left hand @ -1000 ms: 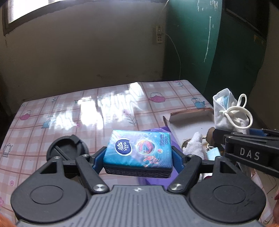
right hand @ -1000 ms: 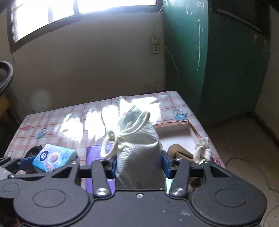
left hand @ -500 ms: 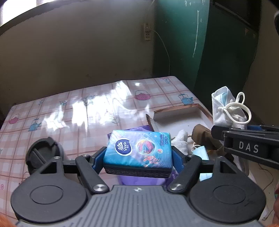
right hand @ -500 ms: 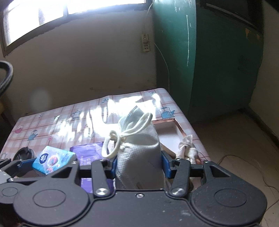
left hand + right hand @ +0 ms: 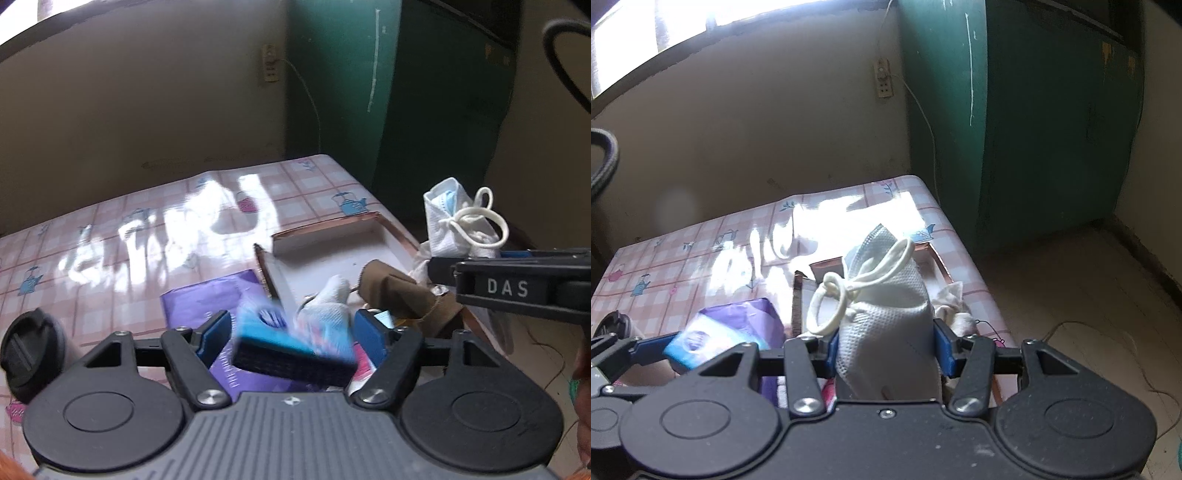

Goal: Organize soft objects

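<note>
A blue tissue pack (image 5: 291, 343) hangs tilted and blurred between the jaws of my left gripper (image 5: 291, 332), which are closing. It shows a gap at the left pad and looks loose. It sits over the near edge of a shallow cardboard box (image 5: 332, 236). The same tissue pack (image 5: 701, 343) shows at the lower left of the right wrist view. My right gripper (image 5: 884, 347) is opening slightly, and its blue pads still touch a white face-mask bundle (image 5: 886, 306) tied with its ear loops. That mask bundle (image 5: 454, 229) hovers over the box's right side.
In the box lie a white cloth (image 5: 328, 306) and a brown folded piece (image 5: 395, 291). A purple packet (image 5: 210, 299) lies left of the box on the pink checked tablecloth (image 5: 110, 229). A black round lid (image 5: 29, 350) sits at the near left. A green cabinet (image 5: 406, 92) stands beyond the table's right edge.
Both grippers have moved toward the box and a little lower. The tissue pack, level and sharp before, is now tilted and blurred between the left jaws. The mask bundle stays upright.
</note>
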Tool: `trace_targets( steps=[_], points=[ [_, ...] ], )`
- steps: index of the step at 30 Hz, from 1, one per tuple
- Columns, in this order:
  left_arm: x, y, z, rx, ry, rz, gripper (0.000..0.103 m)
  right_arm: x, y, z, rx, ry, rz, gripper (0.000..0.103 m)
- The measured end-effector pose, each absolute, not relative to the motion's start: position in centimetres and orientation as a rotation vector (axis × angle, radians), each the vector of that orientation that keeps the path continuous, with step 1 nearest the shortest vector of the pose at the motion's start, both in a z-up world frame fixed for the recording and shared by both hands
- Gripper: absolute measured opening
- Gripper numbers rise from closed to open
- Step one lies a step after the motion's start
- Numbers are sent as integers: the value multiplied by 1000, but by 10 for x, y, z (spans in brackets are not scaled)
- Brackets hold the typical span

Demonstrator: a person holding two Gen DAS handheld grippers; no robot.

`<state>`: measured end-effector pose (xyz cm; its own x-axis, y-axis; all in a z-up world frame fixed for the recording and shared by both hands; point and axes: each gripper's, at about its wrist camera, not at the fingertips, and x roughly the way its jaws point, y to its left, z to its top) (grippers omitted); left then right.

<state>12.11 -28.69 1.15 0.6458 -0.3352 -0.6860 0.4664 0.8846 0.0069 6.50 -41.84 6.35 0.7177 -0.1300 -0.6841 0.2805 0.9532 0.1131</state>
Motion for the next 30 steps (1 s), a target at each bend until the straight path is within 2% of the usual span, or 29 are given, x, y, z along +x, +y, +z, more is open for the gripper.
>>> trace_targets(
  steps=[13,17,21,25,27,30],
  points=[
    [137,-304,2,178,723,-510,74,84,-433,48,246,768,-198,63],
    [137,-305,1,195,724,-512,85,89,-431,44,254,779,-169,75],
    [133,-301,4,186,714,-491,94,82,-428,51,245,749,-164,76],
    [124,-296,10,196,703,-442,96,68,-424,64,233,715,-173,77],
    [117,-293,13,200,707,-413,103,57,-420,71,215,704,-197,77],
    [101,-282,18,175,707,-367,103,39,-414,77,199,692,-203,77]
  ],
)
